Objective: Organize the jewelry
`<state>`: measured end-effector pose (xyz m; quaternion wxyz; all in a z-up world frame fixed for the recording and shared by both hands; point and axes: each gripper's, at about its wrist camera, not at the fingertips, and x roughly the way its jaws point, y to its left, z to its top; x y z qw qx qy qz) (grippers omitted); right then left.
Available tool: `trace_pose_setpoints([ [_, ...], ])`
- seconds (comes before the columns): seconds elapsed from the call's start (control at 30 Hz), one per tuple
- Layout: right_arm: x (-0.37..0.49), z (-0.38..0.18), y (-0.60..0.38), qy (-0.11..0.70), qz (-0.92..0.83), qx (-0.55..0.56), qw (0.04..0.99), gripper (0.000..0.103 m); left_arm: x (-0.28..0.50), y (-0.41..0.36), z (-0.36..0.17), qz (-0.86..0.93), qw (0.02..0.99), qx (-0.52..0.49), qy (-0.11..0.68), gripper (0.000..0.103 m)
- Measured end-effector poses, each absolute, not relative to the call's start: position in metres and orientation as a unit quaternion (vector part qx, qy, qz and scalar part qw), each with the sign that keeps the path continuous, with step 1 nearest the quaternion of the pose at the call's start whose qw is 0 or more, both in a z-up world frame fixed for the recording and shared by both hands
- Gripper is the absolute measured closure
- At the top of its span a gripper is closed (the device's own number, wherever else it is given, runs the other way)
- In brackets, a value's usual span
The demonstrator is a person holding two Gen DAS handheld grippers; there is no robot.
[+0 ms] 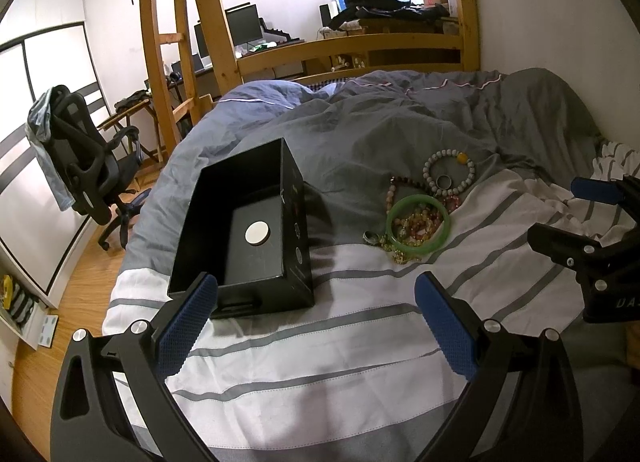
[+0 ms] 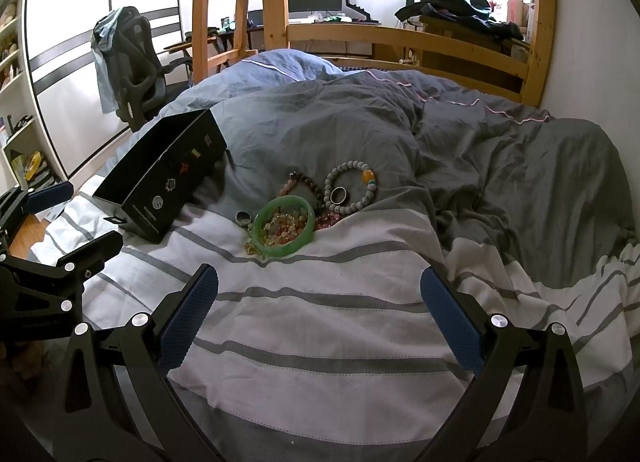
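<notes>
I'm seeing a glossy green round jade bangle [image 2: 283, 228], a matte black rectangular cardboard box [image 1: 244, 222], and grey-striped white cotton bedding [image 2: 320, 326].

Left hand-held gripper [image 1: 316, 294] & right hand-held gripper [image 2: 319, 286] both spread wide.

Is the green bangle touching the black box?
Apart. The right wrist view shows striped bedding between the green bangle and the black box.

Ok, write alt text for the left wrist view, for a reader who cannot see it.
An open black box sits on a striped duvet, with a pile of jewelry to its right: a green bangle, bead bracelets and rings. The open left gripper points at the bed between them, holding nothing; the right gripper shows at the right edge.
</notes>
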<state>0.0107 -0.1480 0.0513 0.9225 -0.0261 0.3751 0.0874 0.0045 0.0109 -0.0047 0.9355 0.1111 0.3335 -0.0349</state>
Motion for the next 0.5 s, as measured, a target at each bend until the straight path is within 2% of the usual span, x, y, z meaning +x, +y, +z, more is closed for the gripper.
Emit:
trace_pose_setpoints([
  [0.5,0.0119,0.051,-0.1475,0.377,0.087,-0.027,0.922,0.003,0.0046,0.0109,-0.0064,-0.035,0.935,0.111,0.335,0.006],
])
